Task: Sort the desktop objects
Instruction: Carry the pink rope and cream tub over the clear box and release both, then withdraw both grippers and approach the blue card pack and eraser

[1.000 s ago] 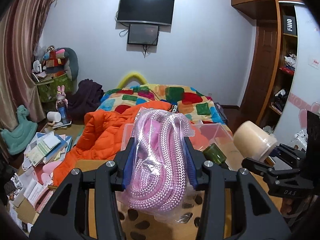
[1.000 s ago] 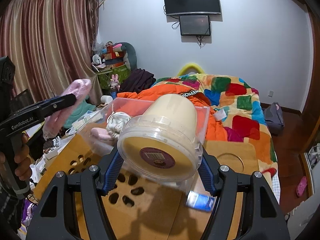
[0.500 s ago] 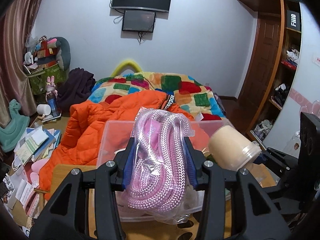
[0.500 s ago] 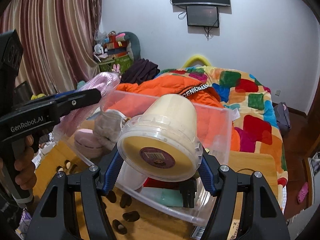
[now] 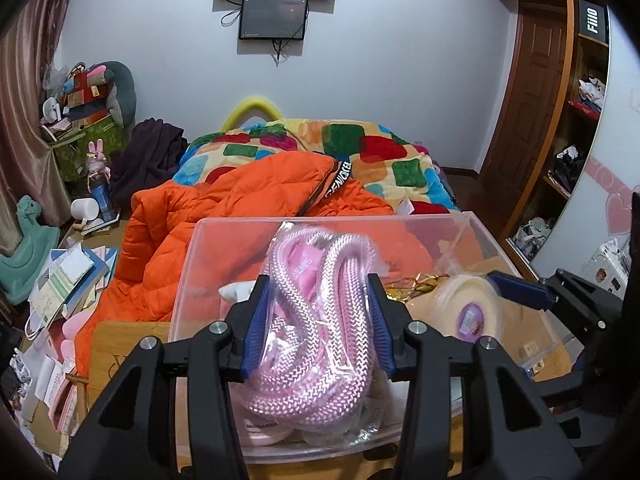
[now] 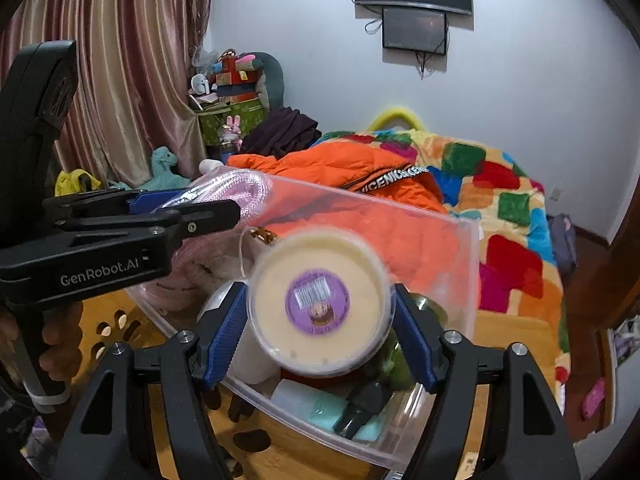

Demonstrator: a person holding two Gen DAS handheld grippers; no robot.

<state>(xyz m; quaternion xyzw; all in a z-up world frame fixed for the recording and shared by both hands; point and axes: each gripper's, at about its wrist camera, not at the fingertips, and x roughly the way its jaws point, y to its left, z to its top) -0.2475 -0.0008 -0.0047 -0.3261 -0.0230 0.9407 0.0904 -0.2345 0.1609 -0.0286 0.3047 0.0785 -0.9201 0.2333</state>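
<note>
My left gripper (image 5: 316, 316) is shut on a bagged pink rope (image 5: 312, 328) and holds it over the near left part of the clear plastic bin (image 5: 320, 222). My right gripper (image 6: 320, 320) is shut on a cream plastic tub (image 6: 320, 300) with a purple label, held over the bin's near side (image 6: 472, 240). The tub (image 5: 468, 308) and the right gripper also show at the right of the left wrist view. The left gripper (image 6: 192, 208) with the rope (image 6: 240, 184) shows at the left of the right wrist view.
The bin stands on a wooden table (image 6: 280, 448) and holds several items: a pale pink round case (image 5: 260, 428), a black and teal item (image 6: 352, 412), a white bottle (image 6: 296, 396). Behind it lie an orange jacket (image 5: 224, 216) and a patchwork bed (image 5: 384, 160).
Both grippers have moved forward and down over the bin with their loads. The tub has tilted, so that its labelled end faces the right wrist camera.
</note>
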